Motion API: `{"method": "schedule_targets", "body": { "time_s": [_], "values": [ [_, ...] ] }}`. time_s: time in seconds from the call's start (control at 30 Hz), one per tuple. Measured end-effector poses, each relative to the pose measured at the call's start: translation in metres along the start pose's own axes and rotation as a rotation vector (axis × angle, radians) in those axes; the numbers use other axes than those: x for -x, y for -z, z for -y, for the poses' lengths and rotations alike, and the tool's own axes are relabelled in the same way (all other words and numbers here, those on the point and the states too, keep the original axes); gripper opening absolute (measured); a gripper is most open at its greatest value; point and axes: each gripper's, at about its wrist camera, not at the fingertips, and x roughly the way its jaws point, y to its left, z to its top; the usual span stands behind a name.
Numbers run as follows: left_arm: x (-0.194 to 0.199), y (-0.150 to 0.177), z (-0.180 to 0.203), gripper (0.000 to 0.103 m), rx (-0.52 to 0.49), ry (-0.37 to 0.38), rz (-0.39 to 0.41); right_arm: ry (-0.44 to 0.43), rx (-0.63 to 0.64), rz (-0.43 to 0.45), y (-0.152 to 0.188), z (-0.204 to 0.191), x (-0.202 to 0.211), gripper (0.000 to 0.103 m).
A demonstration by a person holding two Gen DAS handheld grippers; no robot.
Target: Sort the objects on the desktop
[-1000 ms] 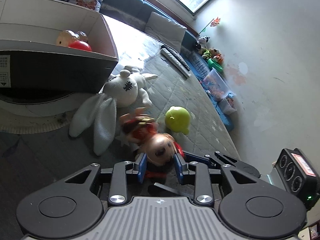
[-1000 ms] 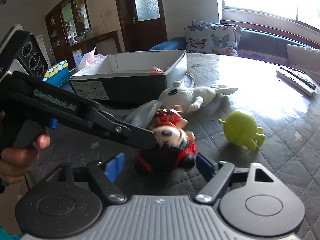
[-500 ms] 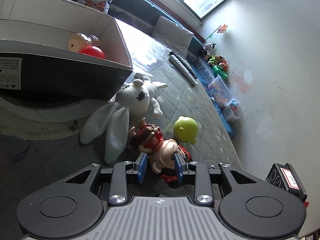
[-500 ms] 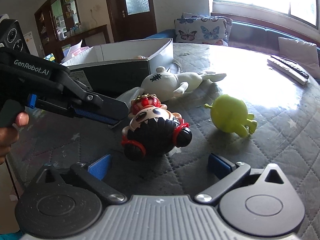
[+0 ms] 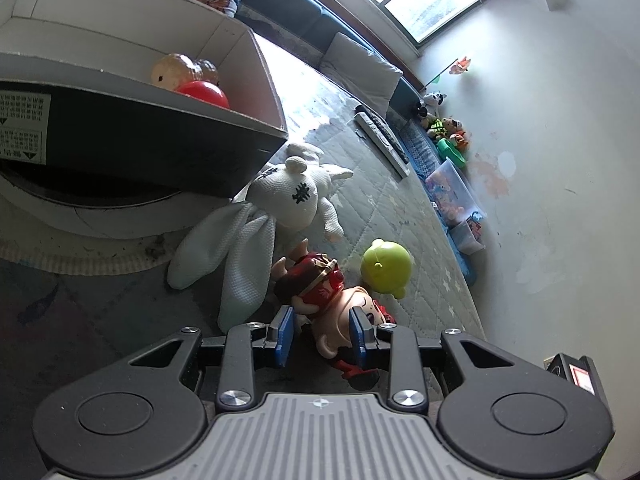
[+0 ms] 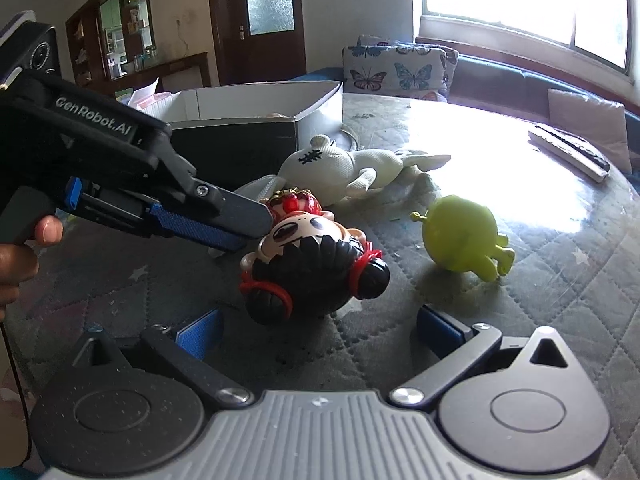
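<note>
- The left gripper (image 5: 320, 334) has its blue pads on either side of the doll figure (image 5: 332, 300). Looks like it's pinching the head, which lies on the quilted table cover (image 5: 384, 208).
- The right gripper (image 6: 316, 326) sits wide apart just short of that same doll, touching nothing.
- In the left wrist view, the green round toy (image 5: 386, 266) is just beside the doll at about 2 o'clock. The white plush bunny (image 5: 276, 208) flops at 11 o'clock, against the cardboard box (image 5: 132, 136).
- The box holds a red ball (image 5: 204, 94) and a tan toy (image 5: 176, 72).
- Further off: remote controls (image 5: 382, 140) on the table, a butterfly cushion (image 6: 396, 72) on the blue sofa (image 6: 520, 80), a bright window (image 6: 520, 4) and a dark wooden door (image 6: 260, 16).
</note>
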Motion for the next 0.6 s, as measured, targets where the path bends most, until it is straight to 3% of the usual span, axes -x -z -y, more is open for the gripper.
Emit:
{"method": "schedule_targets", "body": {
  "time_s": [0.27, 0.6],
  "values": [
    [-0.003, -0.002, -0.003, 0.032, 0.023, 0.01, 0.005, -0.015, -0.043, 0.028, -0.011, 0.011, 0.001, 0.103],
    [-0.001, -0.002, -0.005, 0.033, 0.042, -0.01, 0.01, -0.07, -0.001, 0.032, -0.026, 0.003, -0.008, 0.103]
  ]
}}
